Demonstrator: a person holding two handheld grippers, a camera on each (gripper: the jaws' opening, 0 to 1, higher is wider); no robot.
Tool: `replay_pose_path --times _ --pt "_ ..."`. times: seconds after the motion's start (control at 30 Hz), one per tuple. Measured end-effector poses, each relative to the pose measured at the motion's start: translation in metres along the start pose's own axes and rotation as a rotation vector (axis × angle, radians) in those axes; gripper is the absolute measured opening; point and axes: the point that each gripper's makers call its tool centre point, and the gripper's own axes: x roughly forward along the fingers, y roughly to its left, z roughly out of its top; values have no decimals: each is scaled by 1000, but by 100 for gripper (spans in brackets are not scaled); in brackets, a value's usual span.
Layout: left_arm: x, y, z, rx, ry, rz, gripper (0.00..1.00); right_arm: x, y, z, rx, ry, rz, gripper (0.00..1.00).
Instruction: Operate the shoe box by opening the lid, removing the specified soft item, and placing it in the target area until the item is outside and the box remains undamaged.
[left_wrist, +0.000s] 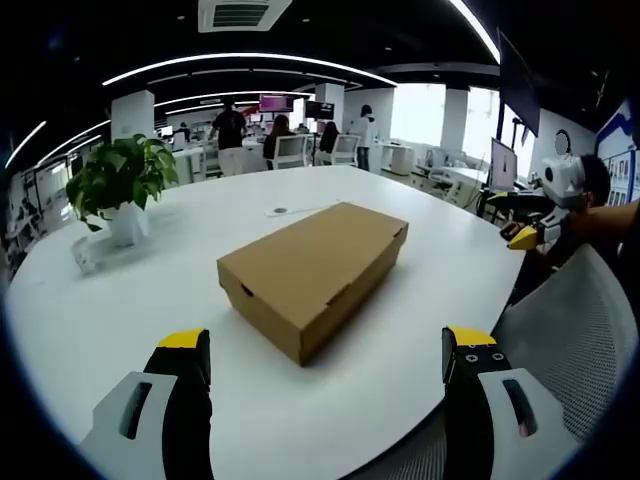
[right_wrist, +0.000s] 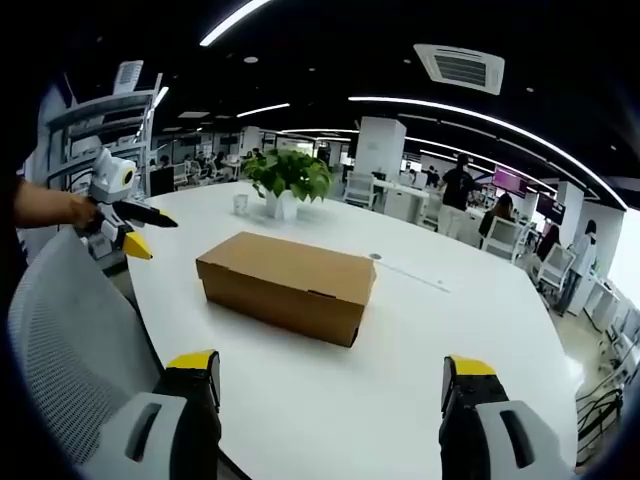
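Cardboard shoe box (left_wrist: 312, 272) lies closed on the white table (left_wrist: 120, 320), lid down flat and flush all round, well in from the nearer edge and apart from everything else on the surface. In the left gripper view a short end faces the camera; in the right gripper view a long side does, which suggests the two grippers approach from different corners of the table.

Both grippers are held back over the table edge, near a grey mesh chair back (right_wrist: 60, 340). The left gripper (left_wrist: 325, 365) has its jaws spread wide with nothing between them, and the box sits framed in the gap beyond them. The right gripper (right_wrist: 330, 385) is likewise parted and empty, well short of the box. Such a stance looks like a lining-up before any contact, with each pair of jaws ready to take an edge of the lid.

A potted plant (left_wrist: 118, 185) stands toward the far side of the table, with a small clear cup (right_wrist: 240, 204) beside it, and a thin cable with a round puck (left_wrist: 279, 211) lies just beyond the box. None of these crowds the box.

Judging from the shut lid, the opening step has not begun, and the soft item presumably remains inside, unseen.
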Motion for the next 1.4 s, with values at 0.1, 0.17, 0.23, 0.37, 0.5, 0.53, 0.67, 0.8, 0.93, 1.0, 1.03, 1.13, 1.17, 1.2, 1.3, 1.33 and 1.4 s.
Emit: replay_pose_path --times 0.1,0.17,0.23,0.37,0.5,0.53,0.67,0.8,0.93,1.0,1.03,1.13,1.17,1.2,1.3,1.33,1.4 --pt "4 1 1 1 7 0 100 5 -1 0 -3 9 15 90" --pt "7 1 2 3 12 0 99 9 -2 -1 -7 14 25 90" --pt "10 1 2 4 18 -4 99 12 -2 -1 -10 21 35 90" --pt "17 2 3 3 17 -9 98 19 -4 -3 -4 23 40 89" --pt "22 4 3 -4 16 -11 97 25 -5 -5 5 22 41 89" --pt "23 5 3 -8 15 -13 98 27 -5 -6 6 21 42 89" --pt "28 8 3 -24 9 -4 97 33 -8 -10 -5 29 47 88" --pt "33 12 5 -29 5 9 97 39 -10 -10 -12 29 52 86" --pt "38 17 8 -35 1 18 96 47 -12 -10 -30 28 63 84" --pt "41 18 8 -35 5 20 95 52 -13 -10 -36 29 70 84" --pt "42 18 8 -33 7 21 95 54 -13 -9 -38 28 76 83" --pt "45 18 8 -28 15 22 94 61 -12 -8 -53 30 90 82" --pt "47 18 8 -27 17 24 94 63 -12 -8 -56 31 93 82" --pt "48 19 8 -27 19 26 93 66 -12 -8 -61 31 101 81" --pt "53 20 6 -36 28 31 92 74 -12 -7 -79 36 118 80" --pt "54 19 5 -35 31 29 91 77 -12 -7 -86 37 126 79" --pt "58 18 -1 -11 56 31 91 81 -12 -6 -99 36 138 78"
